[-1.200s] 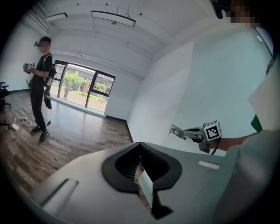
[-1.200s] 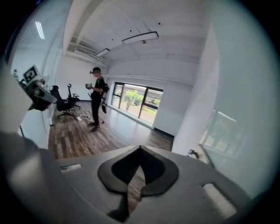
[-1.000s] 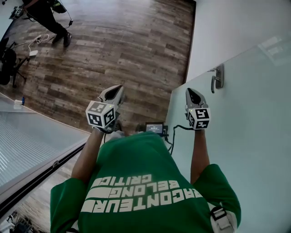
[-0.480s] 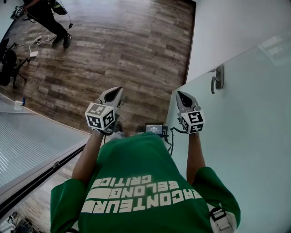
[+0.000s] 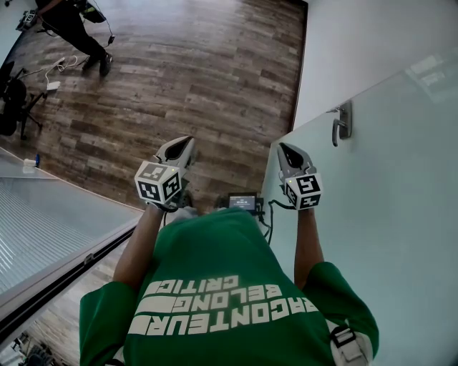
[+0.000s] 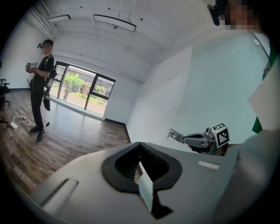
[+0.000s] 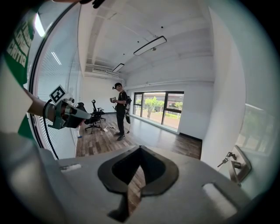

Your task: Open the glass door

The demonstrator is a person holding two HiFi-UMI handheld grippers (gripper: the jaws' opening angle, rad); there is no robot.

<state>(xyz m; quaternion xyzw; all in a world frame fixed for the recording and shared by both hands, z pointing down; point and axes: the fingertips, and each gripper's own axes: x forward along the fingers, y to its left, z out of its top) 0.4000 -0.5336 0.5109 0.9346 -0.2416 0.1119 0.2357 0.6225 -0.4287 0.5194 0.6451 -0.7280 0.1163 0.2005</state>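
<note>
The glass door [image 5: 372,214] fills the right of the head view, a pale green pane with a metal lever handle [image 5: 342,121] near its upper edge. My right gripper [image 5: 281,146] is held up by the door's free edge, left of and below the handle, apart from it, with its jaws shut and empty. In the right gripper view the handle [image 7: 237,165], with keys hanging by it, lies to the lower right of the closed jaw tips [image 7: 141,148]. My left gripper [image 5: 187,137] hovers over the wooden floor, shut on nothing [image 6: 140,144].
A frosted glass partition [image 5: 43,221] runs along the lower left. A white wall [image 5: 358,36] meets the door at the top right. Another person [image 5: 71,21] stands far across the wooden floor, near an office chair [image 5: 11,93] and a floor cable [image 5: 54,68].
The right gripper moved left and a little up from beside the door pane between one second and half a second ago; since then neither gripper has moved.
</note>
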